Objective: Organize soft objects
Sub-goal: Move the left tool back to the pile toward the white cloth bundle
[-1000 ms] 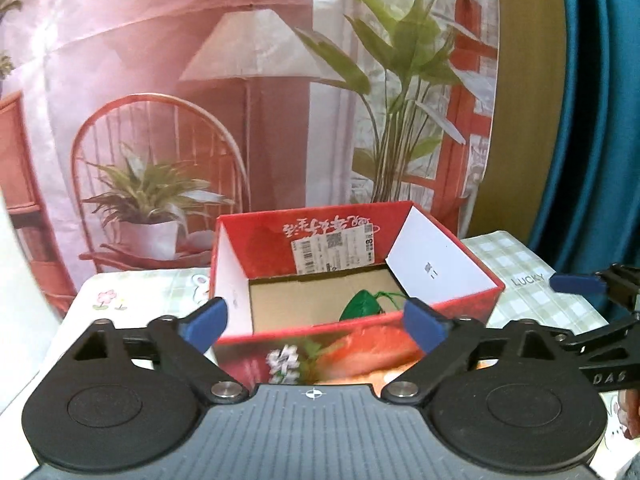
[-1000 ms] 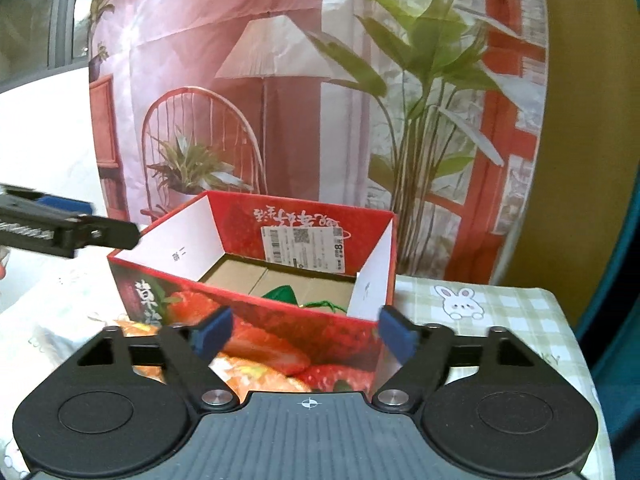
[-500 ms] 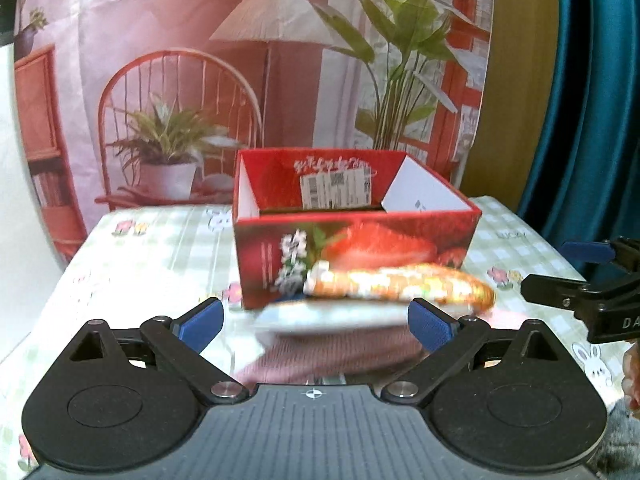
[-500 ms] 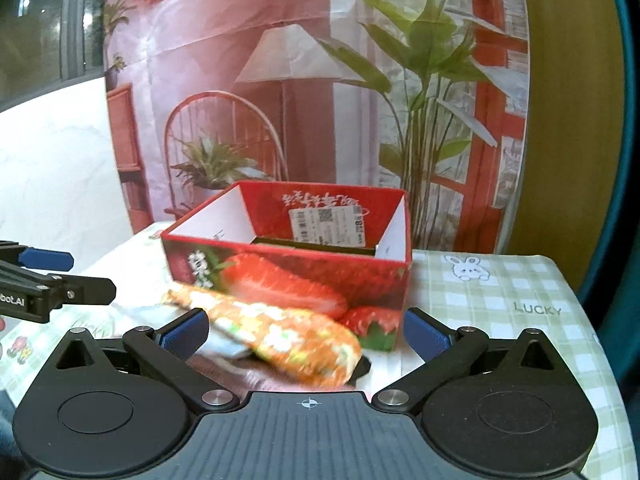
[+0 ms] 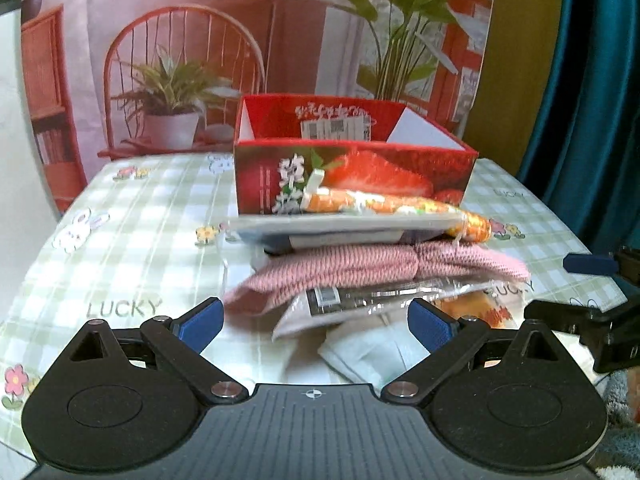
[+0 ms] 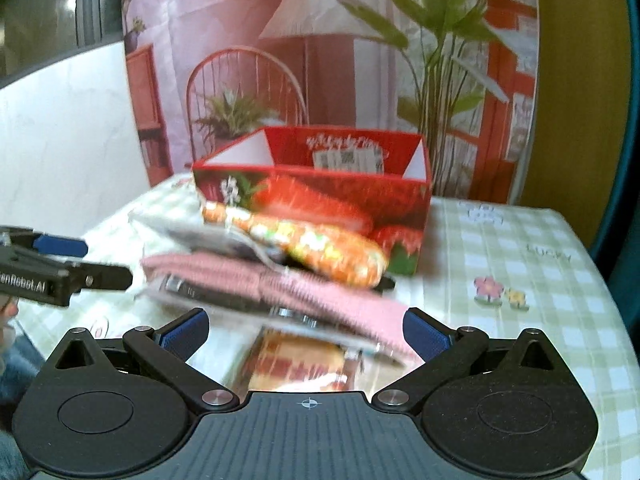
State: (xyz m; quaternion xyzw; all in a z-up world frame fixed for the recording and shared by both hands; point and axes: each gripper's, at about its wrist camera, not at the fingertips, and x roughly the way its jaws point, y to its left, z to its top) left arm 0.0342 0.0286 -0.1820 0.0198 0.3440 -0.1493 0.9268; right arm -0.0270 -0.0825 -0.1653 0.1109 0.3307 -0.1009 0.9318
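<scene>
- Pointing both grippers down at a slant toward a heap of soft items on the table, each camera looking along its own fingers.
- Left gripper (image 5: 315, 322): jaws spread wide, nothing between the blue pads; the heap's near edge sits just past the fingertips.
- Right gripper (image 6: 306, 332): jaws at full spread, pads pressing on nothing; the heap lies just beyond and between the tips.
- Each gripper shows in the other's view: the right one at the right edge of the left view, the left one at the left edge of the right view, both beside the heap.
- Heap, top to bottom: orange snack bag (image 5: 400, 210), flat grey-white packet (image 5: 340, 226), pink knitted cloth (image 5: 360, 268), clear plastic pack (image 5: 380, 296) with a barcode label, then a white pouch (image 5: 368, 350) on the cloth. Right view is motion-blurred; same orange bag and pink knit are readable there.
- Red strawberry-print box (image 5: 352, 172): open top, upright, right behind the heap; contents not visible from this angle.
- Table (image 5: 132, 240): green-and-white check cloth with bunnies, flowers and "LUCKY" print.
- Room: printed backdrop (image 5: 248, 40) behind the table showing a chair, lamp and potted plants; teal curtain (image 5: 592, 100) to the right; white wall to the left.
</scene>
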